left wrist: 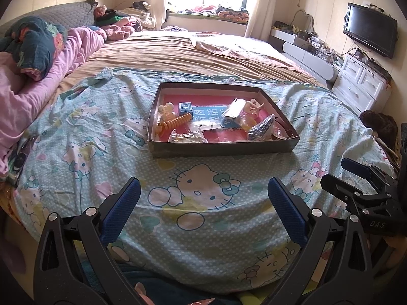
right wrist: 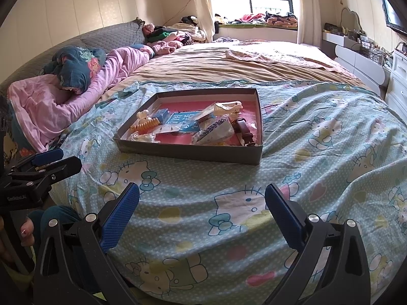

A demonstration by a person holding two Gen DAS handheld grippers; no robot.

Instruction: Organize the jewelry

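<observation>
On the bed's cartoon-cat sheet [left wrist: 203,198], the shallow grey cardboard box [left wrist: 223,147] holds jumbled jewelry; your left tool [left wrist: 203,203] and right tool [right wrist: 202,203] hover spread, empty: sorted or unsorted, unclear.

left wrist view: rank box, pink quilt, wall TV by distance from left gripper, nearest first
1. Box: straight ahead of the open left gripper, on the cartoon-cat sheet.
2. Pink quilt: left side, bunched along the bed's edge, its near end roughly level with the box.
3. Wall TV: far right, on the wall past the bed.
</observation>
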